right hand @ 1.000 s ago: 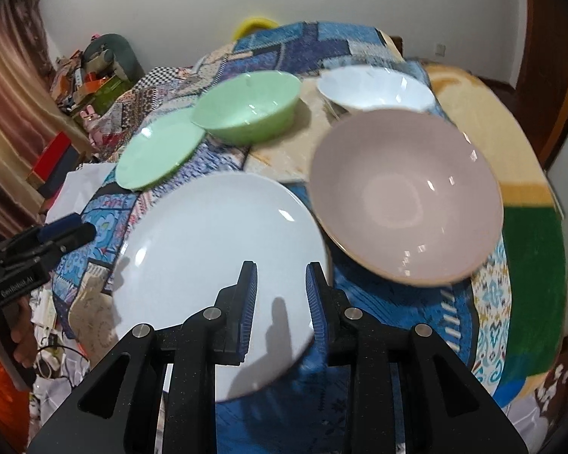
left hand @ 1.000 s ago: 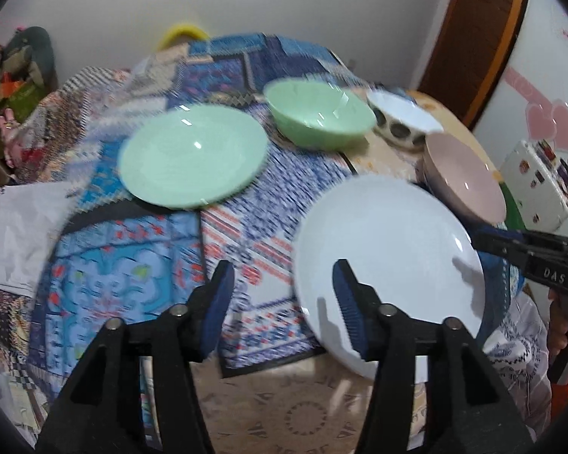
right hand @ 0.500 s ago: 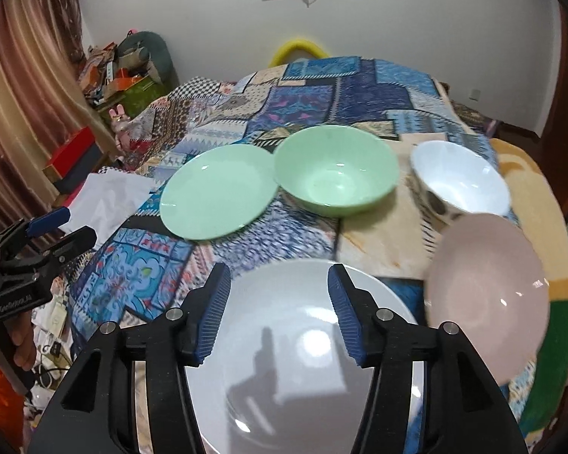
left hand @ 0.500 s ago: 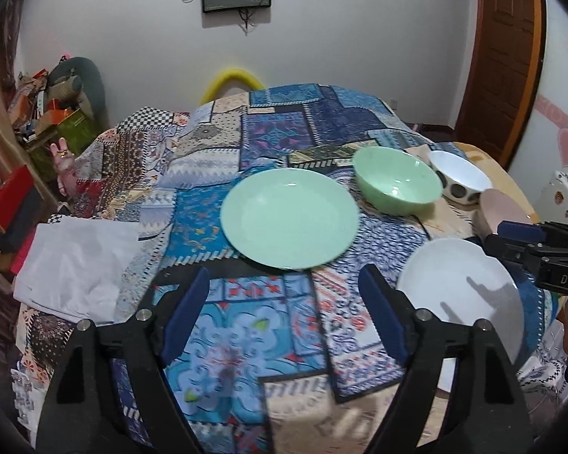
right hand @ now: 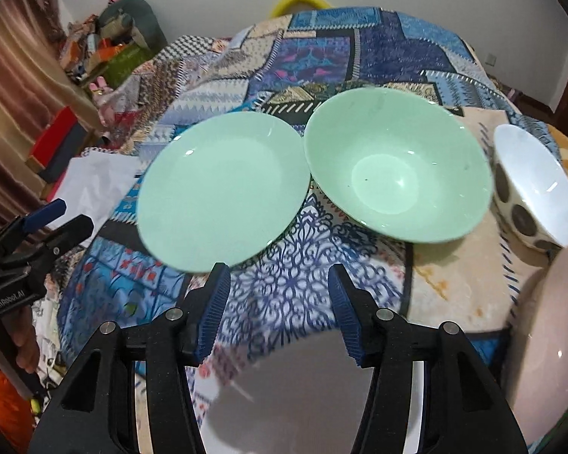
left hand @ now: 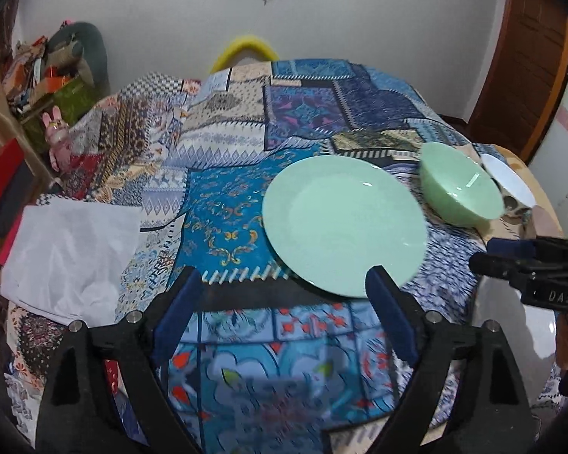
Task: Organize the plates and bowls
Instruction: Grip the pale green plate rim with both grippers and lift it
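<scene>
A green plate lies mid-table on the patchwork cloth, with a green bowl touching its right edge. Further right stands a white bowl with dark spots, and a pink bowl sits nearer. A white plate lies flat under my right gripper, which is open and holds nothing. My left gripper hovers just short of the green plate's near rim; its jaws are opening and nothing is between them. Each gripper shows in the other's view: the right gripper and the left gripper.
A crumpled white sheet lies at the table's left edge. Boxes and clutter stand against the wall at the left. A yellow chair back rises behind the table, and a wooden door is at the right.
Both grippers have opened wider and moved off the white plate. The left one has shifted left to face the green plate. The right one now faces the green plate and green bowl.
</scene>
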Demonstrator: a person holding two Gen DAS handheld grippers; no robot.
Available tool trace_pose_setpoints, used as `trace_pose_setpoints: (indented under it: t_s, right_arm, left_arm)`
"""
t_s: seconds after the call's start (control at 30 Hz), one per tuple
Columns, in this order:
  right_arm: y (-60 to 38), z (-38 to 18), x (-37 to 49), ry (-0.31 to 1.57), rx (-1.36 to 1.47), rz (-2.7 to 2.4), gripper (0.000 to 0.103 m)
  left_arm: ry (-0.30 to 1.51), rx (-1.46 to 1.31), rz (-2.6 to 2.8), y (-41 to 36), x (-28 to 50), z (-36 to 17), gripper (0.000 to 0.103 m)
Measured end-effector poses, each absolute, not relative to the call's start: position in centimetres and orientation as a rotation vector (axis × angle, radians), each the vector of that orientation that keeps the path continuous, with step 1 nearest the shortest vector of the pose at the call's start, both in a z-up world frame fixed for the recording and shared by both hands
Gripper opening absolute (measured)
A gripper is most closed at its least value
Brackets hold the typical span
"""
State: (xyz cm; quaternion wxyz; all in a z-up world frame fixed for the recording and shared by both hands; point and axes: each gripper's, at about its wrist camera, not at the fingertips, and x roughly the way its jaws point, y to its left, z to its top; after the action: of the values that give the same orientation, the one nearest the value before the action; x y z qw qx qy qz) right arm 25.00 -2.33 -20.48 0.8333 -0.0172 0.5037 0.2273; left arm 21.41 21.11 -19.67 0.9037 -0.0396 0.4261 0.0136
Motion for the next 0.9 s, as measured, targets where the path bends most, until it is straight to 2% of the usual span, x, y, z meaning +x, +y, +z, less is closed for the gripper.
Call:
trace_pose_setpoints:
  t_s: [0.27,0.47,0.53,0.63,0.77,0.8,0.83,0.9]
  right_arm:
    - [-0.9,-21.9,27.0,1.113,-0.022,0.461,0.047]
    - [-0.3,-22.3,27.7,1.126,-0.045,0.438,0.035]
    - [0.0,-22.4,28.2,1.127,-0.049,0.430,0.033]
    - [0.5,-22.7,28.7,1.135,-0.044,0.438,0.031]
    - [0.8,-23.1,29.1,1.134,-0.042,0.430,0.030]
    - [0.9,-23.1,29.1,1.136,-0.044,0.432,0.029]
    - [0.9,-23.2,29.1,1.137,-0.046,0.430,0.029]
    - [1.0,-23.1,29.0,1.135,-0.059,0.435,0.029]
  left_arm:
    - [0.929,-0.112,0.028,23.7,25.9,-22.7,0.089]
    - [0.957,-0.154,-0.006,24.3,28.5,-24.4,0.086]
    - [0.975,-0.153,-0.015,24.1,29.5,-25.0,0.070]
    - [1.004,-0.141,-0.034,23.7,30.7,-26.0,0.054]
    - [1.008,-0.129,-0.033,23.5,31.6,-26.6,0.041]
    - [1.006,-0.130,-0.042,23.5,31.7,-26.6,0.034]
    - [1.007,-0.144,-0.062,23.6,31.8,-26.5,0.022]
    - [1.016,-0.162,-0.077,23.7,31.7,-26.4,0.020]
